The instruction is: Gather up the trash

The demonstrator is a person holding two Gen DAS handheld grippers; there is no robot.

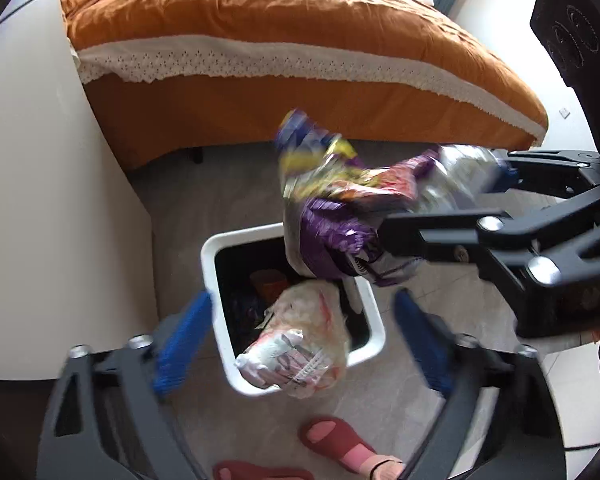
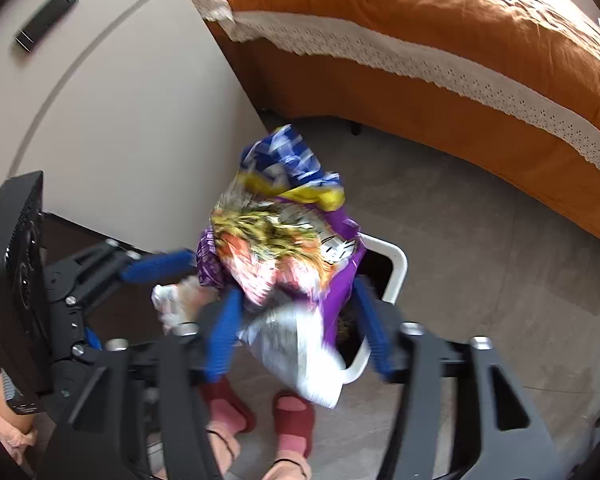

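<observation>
The left gripper [image 1: 300, 340] has its jaws wide apart over the white bin [image 1: 364, 300]; a clear bag [image 1: 300, 344] sits between them, touching neither; the right gripper [image 2: 300, 328] has its jaws apart around a purple wrapper [image 2: 284, 240] above the bin.

Bedroom bkgd, non-task stuff only.
Bed w/ orange duvet [image 1: 284, 12] and white lace-edged sheet [image 1: 300, 66] runs across well beyond the fingertips, orange skirt below it. Beige cabinet [image 1: 48, 200] stands off to the left of the fingers; a black handle [image 2: 46, 18] on its panel in the right wrist view. Grey tile floor [image 2: 480, 248] under the fingers. Person's feet in red slippers [image 1: 336, 438] just below, near side of the fingers.
</observation>
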